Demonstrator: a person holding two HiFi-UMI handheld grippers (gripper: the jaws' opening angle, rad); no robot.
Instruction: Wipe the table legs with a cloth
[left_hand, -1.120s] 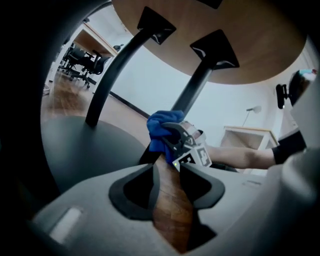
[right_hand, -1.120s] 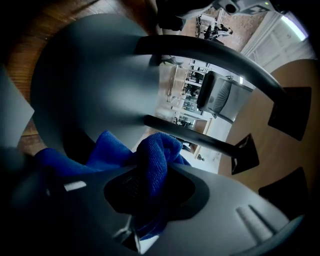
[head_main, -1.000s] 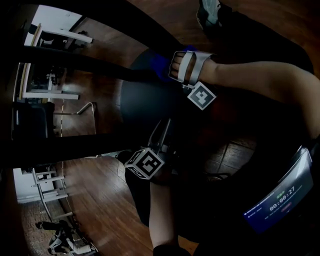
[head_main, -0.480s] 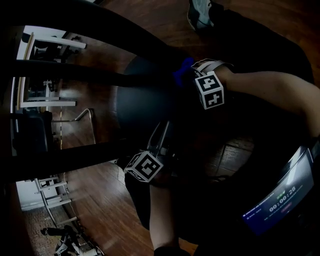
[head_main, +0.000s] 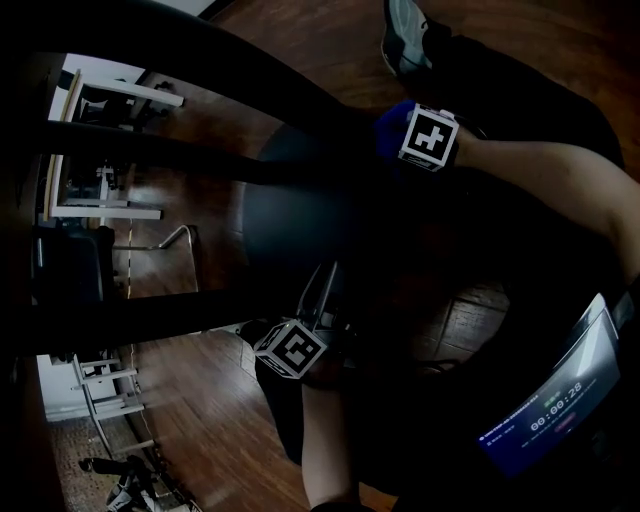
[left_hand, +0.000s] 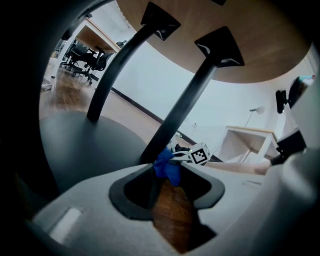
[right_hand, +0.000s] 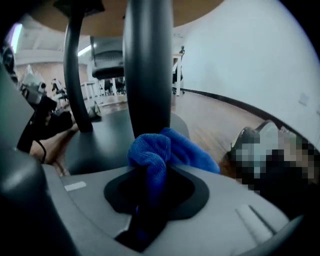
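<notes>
Blue cloth (right_hand: 159, 148), perhaps against shadowed table leg (right_hand: 148, 75)

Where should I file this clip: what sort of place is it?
Probably an open office or workspace: black swivel office chairs stand in the background, a white flat-topped desk sits by the pale wall, and the brown wooden plank floor runs throughout.

Wood floor (head_main: 200, 400), white wall (left_hand: 150, 80), office chairs (left_hand: 90, 54) beyond.

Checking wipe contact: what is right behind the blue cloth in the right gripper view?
A dark table leg stands directly behind the blue cloth, rising from a round dark base. The cloth covers where they would meet, so contact cannot be seen.
</notes>
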